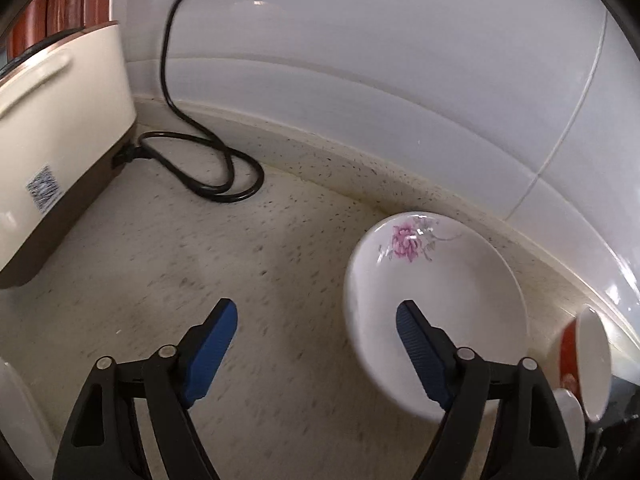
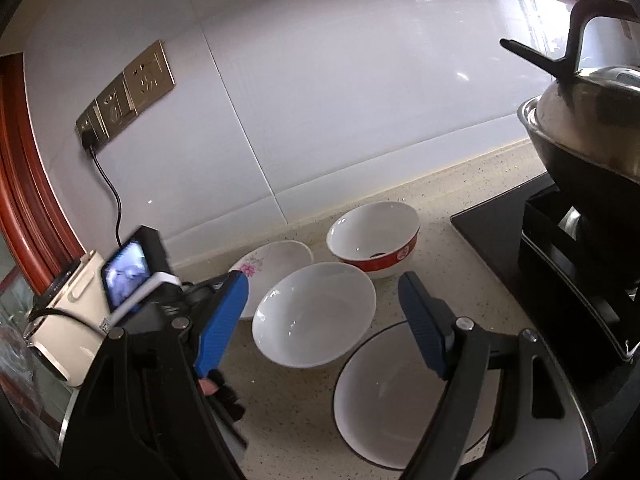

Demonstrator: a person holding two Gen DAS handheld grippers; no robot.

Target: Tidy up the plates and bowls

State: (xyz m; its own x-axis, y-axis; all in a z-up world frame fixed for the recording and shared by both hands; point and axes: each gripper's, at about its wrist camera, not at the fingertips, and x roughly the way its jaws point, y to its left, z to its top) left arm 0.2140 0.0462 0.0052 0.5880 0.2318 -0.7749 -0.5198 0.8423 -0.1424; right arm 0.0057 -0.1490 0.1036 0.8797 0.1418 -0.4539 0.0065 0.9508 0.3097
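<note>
Now | glossy round floral plate (image 1: 432,312) | speckled stone counter (image 1: 240,280) | left claw (image 1: 316,320) agape

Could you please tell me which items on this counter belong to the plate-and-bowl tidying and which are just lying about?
Part of the job:
flowered plate
plain white bowl
red-banded bowl
dark-rimmed plate

Just lying about:
cream appliance
black power cord
wall sockets
lidded wok

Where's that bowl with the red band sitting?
The red-banded bowl sits upright on the counter by the tiled wall in the right wrist view, behind the plain white bowl, right of the flowered plate.
</note>
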